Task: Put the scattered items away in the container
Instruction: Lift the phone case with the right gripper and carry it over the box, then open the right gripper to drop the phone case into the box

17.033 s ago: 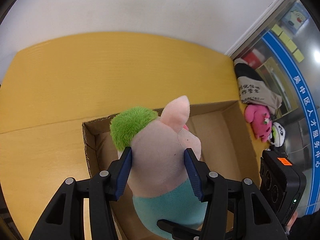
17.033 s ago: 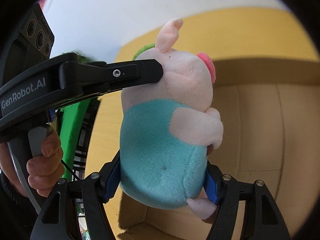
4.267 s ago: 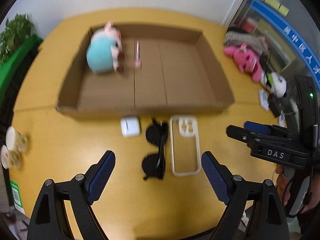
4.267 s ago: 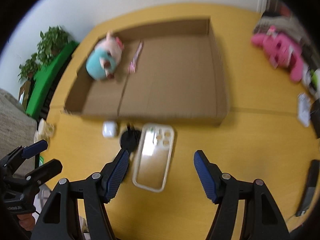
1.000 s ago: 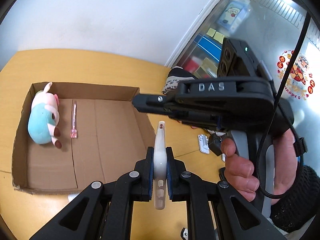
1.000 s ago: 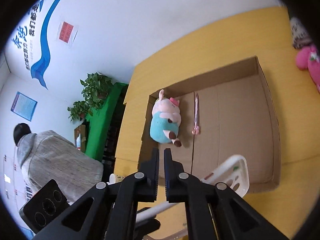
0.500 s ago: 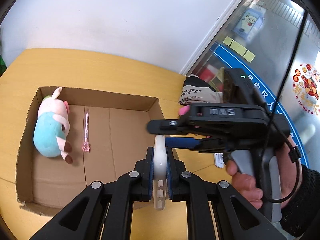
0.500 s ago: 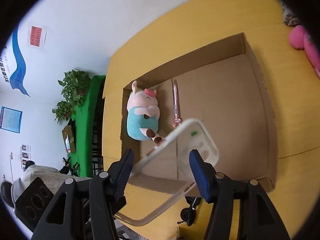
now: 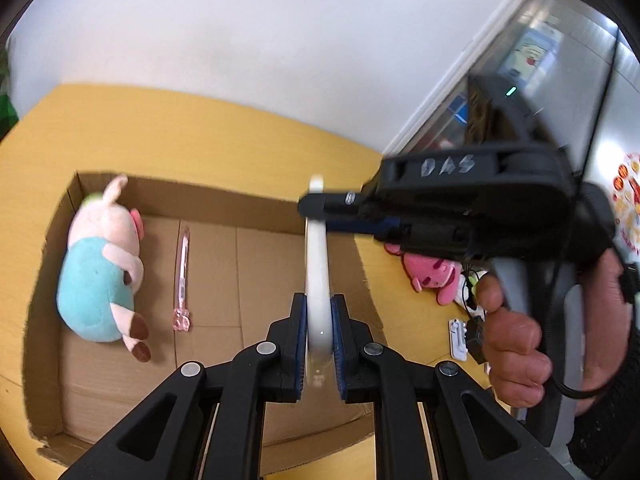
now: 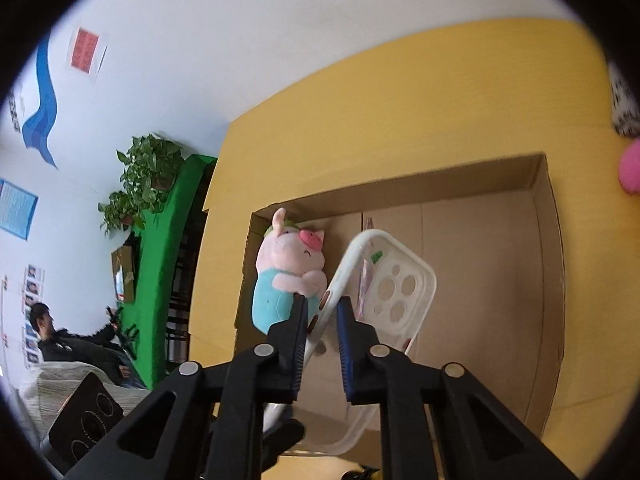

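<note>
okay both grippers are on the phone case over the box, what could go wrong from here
The clear plastic phone case is pinched edge-on by the left hand-held gripper and right hand-held gripper; uneven pulling may flex it. Released here, it could land on the pink pen in the cardboard box.

Two close wrist views from above, angled down, sharing the cardboard box.

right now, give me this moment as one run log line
left hand-held gripper: shut on phone case | right hand-held gripper: closing on case edge | case: held over box | in box: plush pig, pink pen
</note>
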{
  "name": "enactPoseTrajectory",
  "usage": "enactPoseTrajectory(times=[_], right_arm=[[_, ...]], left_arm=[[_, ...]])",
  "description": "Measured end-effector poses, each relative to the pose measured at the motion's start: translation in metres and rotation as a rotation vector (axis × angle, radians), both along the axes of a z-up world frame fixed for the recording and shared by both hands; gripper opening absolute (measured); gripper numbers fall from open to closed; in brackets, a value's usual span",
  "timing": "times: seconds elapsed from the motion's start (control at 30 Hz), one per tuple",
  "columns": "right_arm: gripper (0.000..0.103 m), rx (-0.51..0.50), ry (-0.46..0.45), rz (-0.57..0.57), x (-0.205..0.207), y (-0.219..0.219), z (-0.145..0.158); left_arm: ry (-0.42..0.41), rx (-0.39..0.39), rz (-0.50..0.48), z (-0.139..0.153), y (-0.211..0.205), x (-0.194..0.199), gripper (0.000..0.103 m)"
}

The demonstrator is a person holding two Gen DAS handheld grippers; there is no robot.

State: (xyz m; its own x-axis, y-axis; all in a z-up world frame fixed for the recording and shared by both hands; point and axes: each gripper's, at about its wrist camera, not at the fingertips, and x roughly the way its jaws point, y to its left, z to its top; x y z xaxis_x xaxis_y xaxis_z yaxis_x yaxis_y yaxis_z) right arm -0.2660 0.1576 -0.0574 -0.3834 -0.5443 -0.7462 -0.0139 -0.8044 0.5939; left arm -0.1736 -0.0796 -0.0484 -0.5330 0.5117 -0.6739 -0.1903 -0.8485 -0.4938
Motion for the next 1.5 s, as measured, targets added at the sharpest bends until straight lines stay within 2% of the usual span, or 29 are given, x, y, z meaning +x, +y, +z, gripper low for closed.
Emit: enactPoseTrajectory(times=[0.17, 0.43, 0.57, 0.77, 1.0, 1.03, 1.13, 1.17, 1.37, 1.43, 1.5], right_arm=[[0.008, 0.088, 0.029, 0.069, -0.024, -0.025, -0.009], [0.007, 0.133, -0.027, 0.103, -0.061, -0.037, -0.063], [0.007, 0.151, -0.053, 0.101, -0.078, -0.034, -0.087], [0.007, 0.178, -0.083, 0.094, -0.097, -0.031, -0.115], [0.008, 0.212, -0.109, 0.105, -0.105, -0.031, -0.144], [0.008, 0.203, -0.112, 0.103, -0.106, -0.030, -0.146], [0.008, 0.185, -0.113, 0.105, -0.105, -0.028, -0.150], [0.008, 0.178, -0.113, 0.108, -0.105, -0.028, -0.151], [0.010, 0.132, -0.098, 0.140, -0.103, -0.030, -0.144], [0.023, 0.123, -0.074, 0.148, -0.099, -0.030, -0.135], [0.043, 0.131, -0.030, 0.138, -0.089, -0.027, -0.117]], left_arm=[[-0.101, 0.029, 0.040, -0.037, -0.006, -0.026, 0.010], [-0.219, 0.010, 0.061, -0.091, -0.008, -0.064, 0.010], [-0.259, -0.012, 0.048, -0.111, -0.004, -0.082, 0.010], [-0.331, 0.015, 0.035, -0.139, 0.002, -0.105, 0.010], [-0.409, -0.038, 0.051, -0.160, 0.005, -0.110, 0.011], [-0.417, -0.050, 0.062, -0.161, 0.003, -0.109, 0.017], [-0.439, -0.037, 0.107, -0.162, -0.006, -0.104, 0.051], [-0.440, -0.021, 0.121, -0.161, -0.009, -0.101, 0.056], [-0.409, -0.053, 0.120, -0.143, -0.010, -0.083, 0.056], [-0.384, -0.079, 0.108, -0.131, -0.007, -0.075, 0.059], [-0.335, -0.106, 0.092, -0.113, -0.005, -0.063, 0.061]])
